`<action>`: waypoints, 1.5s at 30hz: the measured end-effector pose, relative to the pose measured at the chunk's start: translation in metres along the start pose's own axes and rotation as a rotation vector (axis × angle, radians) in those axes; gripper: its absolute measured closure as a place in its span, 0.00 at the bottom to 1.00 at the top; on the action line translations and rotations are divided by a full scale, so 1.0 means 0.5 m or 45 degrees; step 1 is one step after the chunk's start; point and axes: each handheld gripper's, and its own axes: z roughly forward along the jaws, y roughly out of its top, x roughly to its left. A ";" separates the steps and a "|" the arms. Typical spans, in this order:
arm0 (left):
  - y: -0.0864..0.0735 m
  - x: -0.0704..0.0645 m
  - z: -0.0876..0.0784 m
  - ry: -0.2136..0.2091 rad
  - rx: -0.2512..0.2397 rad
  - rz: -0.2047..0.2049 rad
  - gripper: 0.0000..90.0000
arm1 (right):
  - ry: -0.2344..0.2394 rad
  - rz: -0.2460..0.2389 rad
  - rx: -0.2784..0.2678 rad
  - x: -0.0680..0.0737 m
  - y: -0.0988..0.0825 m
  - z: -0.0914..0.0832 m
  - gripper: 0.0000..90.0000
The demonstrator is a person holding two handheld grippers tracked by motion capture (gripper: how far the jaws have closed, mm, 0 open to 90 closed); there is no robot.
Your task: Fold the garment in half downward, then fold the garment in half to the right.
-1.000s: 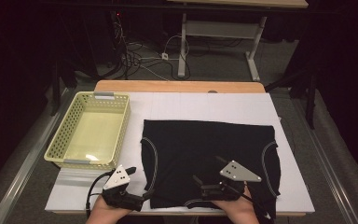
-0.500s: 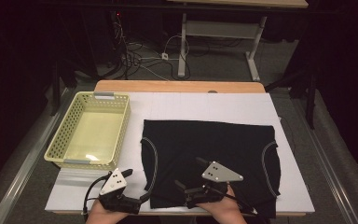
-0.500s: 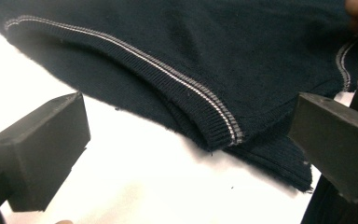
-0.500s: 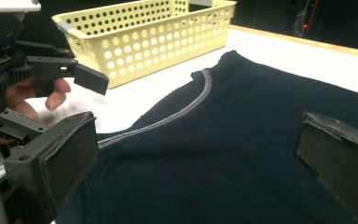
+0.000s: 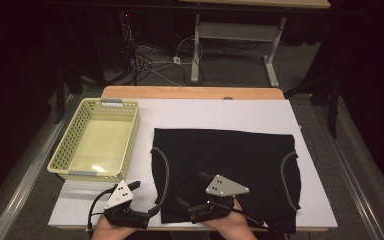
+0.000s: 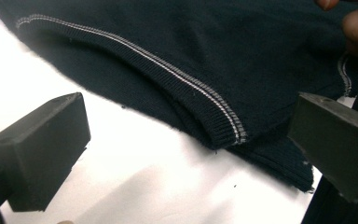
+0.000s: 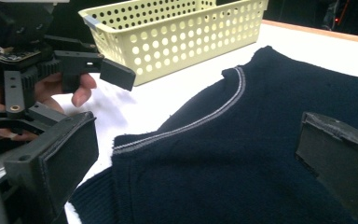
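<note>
We see a dark navy knitted vest point(image 5: 225, 172) lying flat on the white table top point(image 5: 220, 112), its body spread across the middle and right of the surface and its near hem close to the table's front edge. Grey-white piping runs along its armhole edges, one curve at the garment's left side point(image 5: 164, 172) and one at its right point(image 5: 286, 177). Our left gripper point(image 5: 145, 200) sits low at the near edge, just beside the vest's near left corner, with its jaws standing wide apart; in the left gripper view the ribbed, piped edge point(image 6: 200, 100) lies between them on the white surface, and neither jaw touches the cloth. Our right gripper point(image 5: 192, 190) hovers over the near part of the vest, a grey three-cornered plate on top, and its jaws are likewise spread; in the right gripper view they frame the dark knit point(image 7: 242, 154) and the curved piping point(image 7: 205, 119), with nothing pinched. That same view shows the left gripper point(image 7: 98, 93) farther off, a hand point(image 7: 65, 93) behind it. A pale yellow perforated plastic basket point(image 5: 65, 150) stands on the left of the table, just apart from the vest.
</note>
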 end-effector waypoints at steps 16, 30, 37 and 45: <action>0.115 -0.011 0.061 -0.022 0.001 -0.012 0.00 | -0.008 0.035 0.017 -0.017 0.005 -0.029 0.02; 0.199 0.040 0.142 0.023 0.015 -0.031 0.00 | -0.057 0.053 0.034 -0.041 -0.023 -0.079 0.00; 0.227 0.075 0.165 0.049 0.039 -0.037 0.00 | -0.048 0.060 0.043 -0.035 -0.031 -0.078 0.00; 0.265 0.120 0.186 0.069 0.062 -0.063 0.00 | -0.046 0.045 0.045 -0.028 -0.029 -0.084 0.00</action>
